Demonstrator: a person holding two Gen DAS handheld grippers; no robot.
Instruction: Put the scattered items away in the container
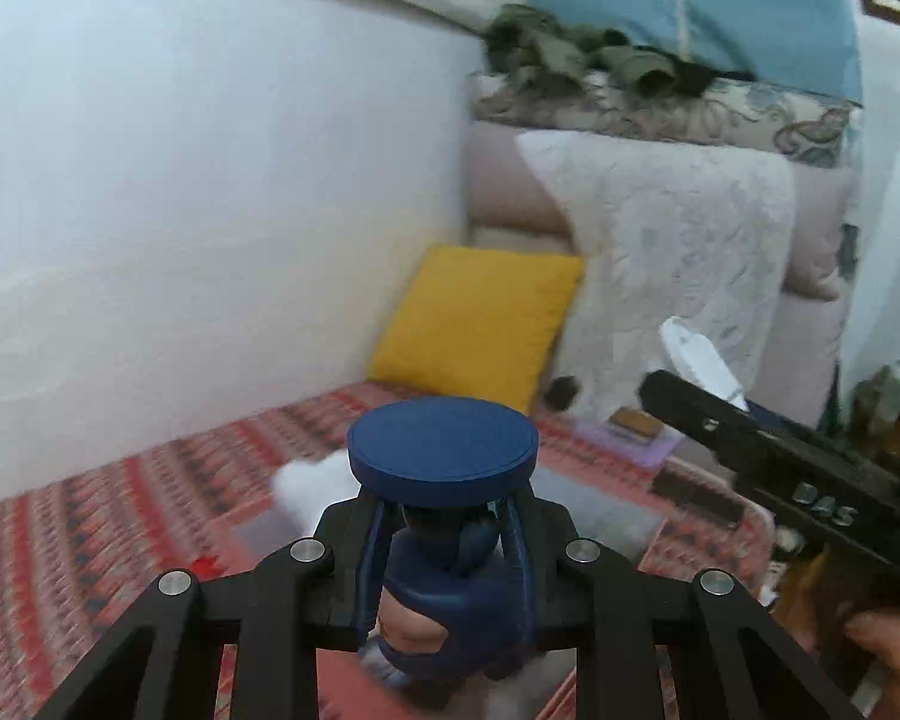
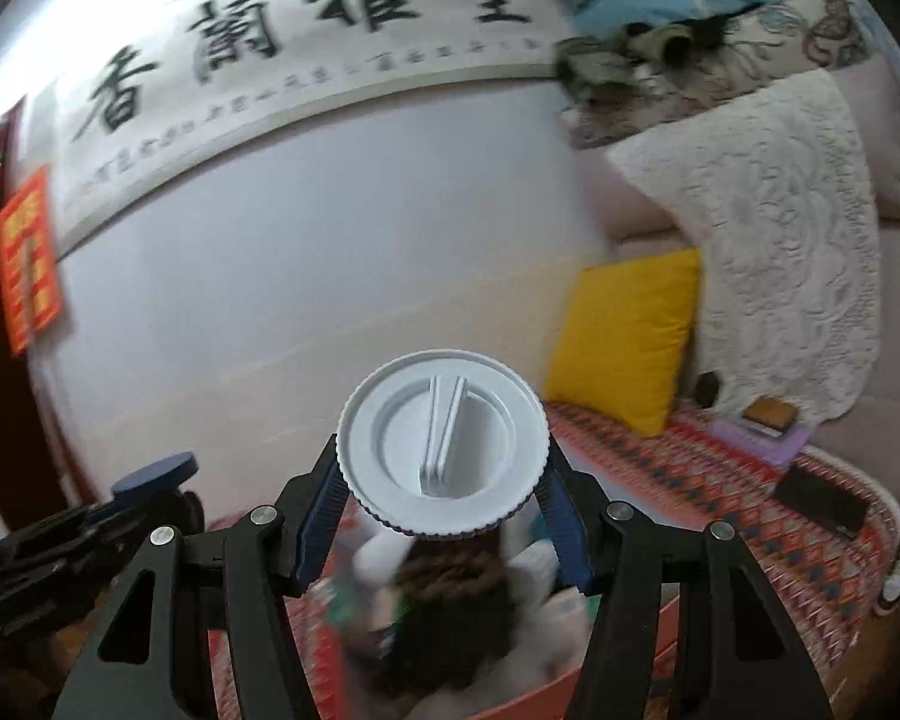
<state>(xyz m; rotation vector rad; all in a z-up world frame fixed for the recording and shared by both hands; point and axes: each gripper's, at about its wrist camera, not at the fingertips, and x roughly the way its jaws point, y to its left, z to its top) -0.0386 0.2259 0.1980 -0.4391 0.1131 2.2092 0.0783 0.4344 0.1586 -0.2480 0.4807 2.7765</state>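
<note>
While lifted, blue figurine (image 1: pixel 444 546) between left hand-held gripper (image 1: pixel 444 534)

I am reading four large brush characters, 香 蘭 雅 室, on the wall scroll (image 2: pixel 306 42); its smaller characters are blurring out. My right gripper's body (image 1: pixel 822 507) is showing raised letters "UAS". The red notice (image 2: pixel 28 258) is staying illegible.

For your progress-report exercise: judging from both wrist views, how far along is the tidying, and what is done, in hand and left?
Done: the orange container below the right hand-held gripper already holds blurred items. In hand: that gripper is shut on a white ribbed lid; the left hand-held gripper is shut on a blue figure with a round base. Left: both still need dropping in. Small items lie by the yellow cushion; whether they count is unclear.
</note>
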